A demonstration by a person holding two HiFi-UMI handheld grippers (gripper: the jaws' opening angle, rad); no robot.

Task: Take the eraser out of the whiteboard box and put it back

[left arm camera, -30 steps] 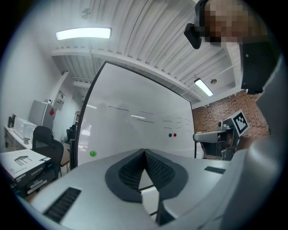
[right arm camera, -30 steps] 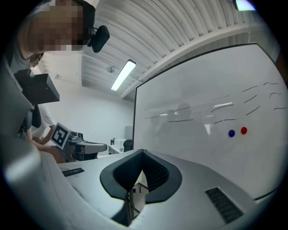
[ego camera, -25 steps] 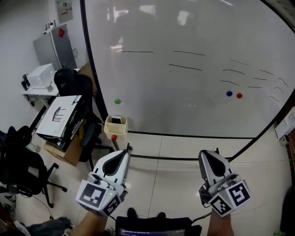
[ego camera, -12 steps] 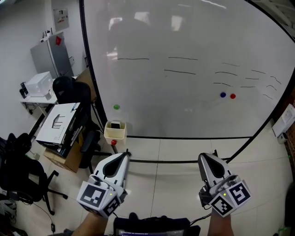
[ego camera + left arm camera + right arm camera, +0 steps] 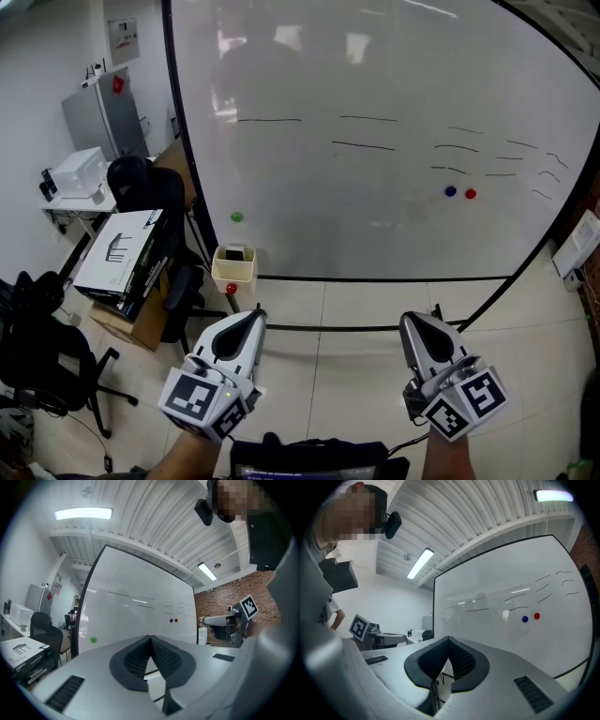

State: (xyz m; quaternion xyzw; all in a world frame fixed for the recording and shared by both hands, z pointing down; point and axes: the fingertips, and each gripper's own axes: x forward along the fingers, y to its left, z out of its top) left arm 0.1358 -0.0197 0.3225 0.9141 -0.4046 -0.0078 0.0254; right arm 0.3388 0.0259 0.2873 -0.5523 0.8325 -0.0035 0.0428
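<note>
A small cream plastic box hangs at the lower left corner of the large white whiteboard, and a dark block-shaped eraser sits inside it. That fits two stages alike: the eraser waiting to be lifted out, or back in its place (one look cannot settle which, so no next move can be named). Left of centre, the person's grey-and-white left gripper points level toward the board, jaws pressed together on nothing, short of the box. Further right, the matching right gripper is also level, closed and empty, well apart from the box.
</note>
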